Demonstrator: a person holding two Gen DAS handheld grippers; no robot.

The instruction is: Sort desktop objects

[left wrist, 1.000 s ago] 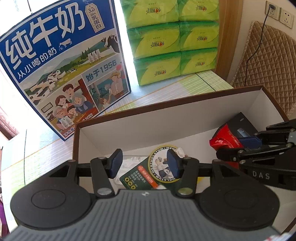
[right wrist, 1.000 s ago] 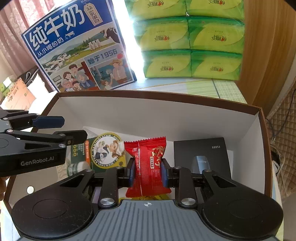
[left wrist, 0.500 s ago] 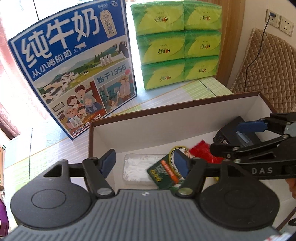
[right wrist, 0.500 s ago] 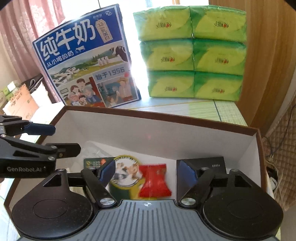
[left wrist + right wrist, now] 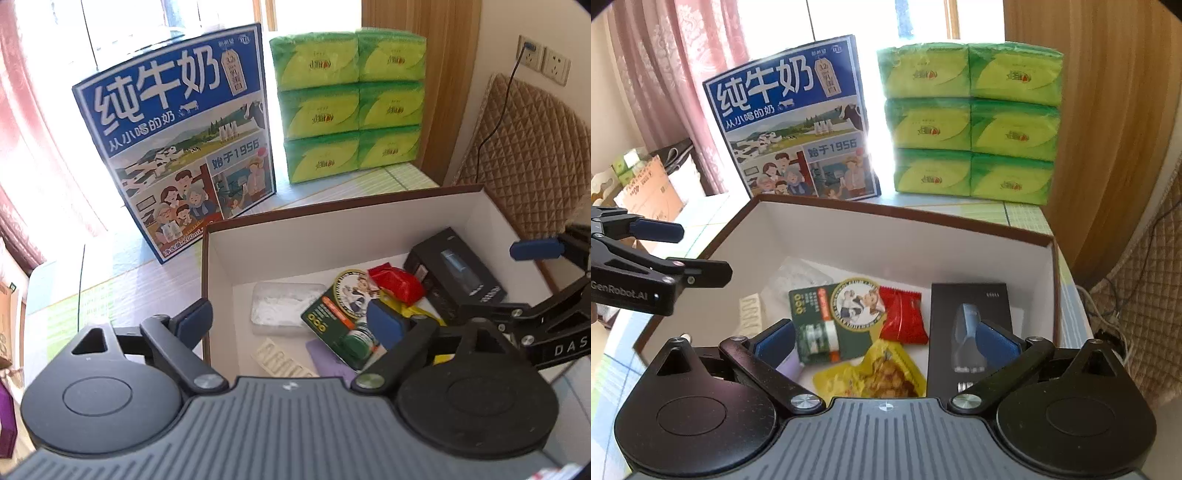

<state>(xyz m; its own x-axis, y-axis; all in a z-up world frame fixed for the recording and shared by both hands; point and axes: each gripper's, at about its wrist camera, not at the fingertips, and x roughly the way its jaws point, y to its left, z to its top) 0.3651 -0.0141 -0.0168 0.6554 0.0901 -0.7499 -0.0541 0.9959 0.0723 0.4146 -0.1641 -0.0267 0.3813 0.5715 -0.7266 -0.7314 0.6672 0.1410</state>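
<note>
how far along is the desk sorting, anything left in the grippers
Done: the red snack packet, green card pack, yellow snack bag and black box all lie inside the white box. In hand: nothing; the right gripper and left gripper are both open. No other loose items are visible outside it.

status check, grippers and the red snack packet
Left gripper open, empty. Right gripper open, empty. Red snack packet lying in white box. Nothing in the way.
</note>
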